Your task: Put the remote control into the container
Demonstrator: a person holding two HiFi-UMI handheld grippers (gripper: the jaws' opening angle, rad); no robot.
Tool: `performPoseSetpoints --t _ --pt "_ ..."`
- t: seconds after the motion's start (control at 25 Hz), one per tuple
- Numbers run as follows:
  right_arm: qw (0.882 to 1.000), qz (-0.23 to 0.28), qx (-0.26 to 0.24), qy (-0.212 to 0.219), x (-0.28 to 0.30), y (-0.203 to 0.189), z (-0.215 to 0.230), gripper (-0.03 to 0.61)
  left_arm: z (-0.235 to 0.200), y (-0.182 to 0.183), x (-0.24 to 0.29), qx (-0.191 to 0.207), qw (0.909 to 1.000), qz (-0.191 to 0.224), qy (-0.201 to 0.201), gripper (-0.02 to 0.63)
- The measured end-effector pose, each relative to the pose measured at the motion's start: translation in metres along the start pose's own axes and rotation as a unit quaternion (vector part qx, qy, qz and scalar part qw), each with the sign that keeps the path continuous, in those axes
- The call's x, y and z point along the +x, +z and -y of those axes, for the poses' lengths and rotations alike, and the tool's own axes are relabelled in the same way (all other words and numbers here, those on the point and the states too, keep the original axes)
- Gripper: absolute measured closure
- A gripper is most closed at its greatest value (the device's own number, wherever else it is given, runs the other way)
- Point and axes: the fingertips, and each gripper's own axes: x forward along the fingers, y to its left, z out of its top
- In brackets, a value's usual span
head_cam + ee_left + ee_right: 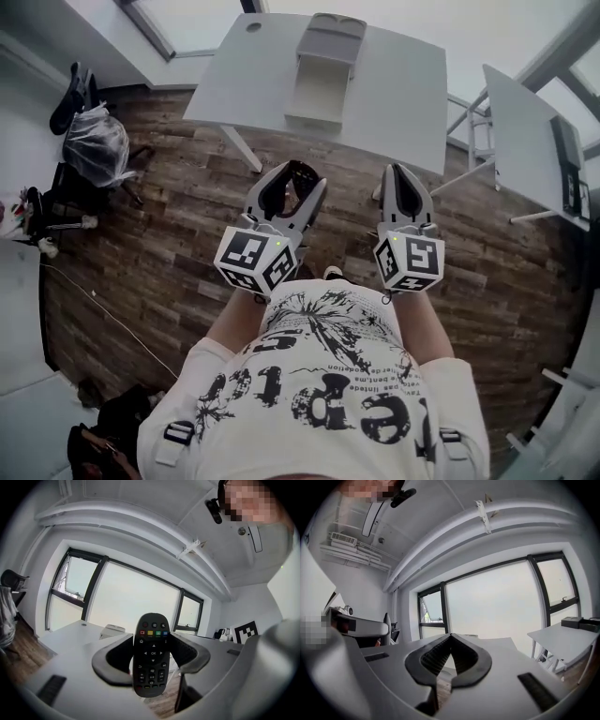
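Observation:
The black remote control (150,658) stands upright between the jaws of my left gripper (151,638), which is shut on it, its coloured buttons towards the camera. In the head view it shows as a dark strip (278,193) inside the left gripper (292,176), held over the wooden floor short of the white table (403,94). The grey-white open container (323,70) sits on that table, ahead and slightly right of the left gripper; the left gripper view shows the container (112,631) beyond the jaws. My right gripper (400,174) (450,637) is shut with nothing in it.
A second white table (525,131) with a dark device (569,164) stands to the right. At the left are a clear plastic bag (96,145) and a dark chair (70,98). Dark bags (103,436) lie at the lower left. The floor (169,244) is wood plank.

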Motion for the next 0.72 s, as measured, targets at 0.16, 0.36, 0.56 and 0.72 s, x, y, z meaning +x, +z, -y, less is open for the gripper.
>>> performPoseSetpoints --t 0.16,0.36,0.56,0.72 --pt "1.000 -0.003 0.021 0.003 0.019 -0.001 0.018 0.577 -0.006 0.002 0.025 -0.008 0.9999 -0.007 -0.004 0.362" --pt "1.000 -0.009 0.017 -0.008 0.056 -0.002 0.028 0.577 -0.036 0.003 0.063 -0.006 0.9997 -0.021 -0.004 0.362" --pt "0.999 -0.023 0.005 -0.032 0.107 -0.005 0.035 0.577 -0.074 0.012 0.107 -0.026 0.9989 -0.030 -0.026 0.362" --pt "0.998 -0.024 -0.018 -0.046 0.153 0.001 0.030 0.577 -0.121 0.026 0.143 -0.018 0.9987 -0.034 -0.034 0.362"
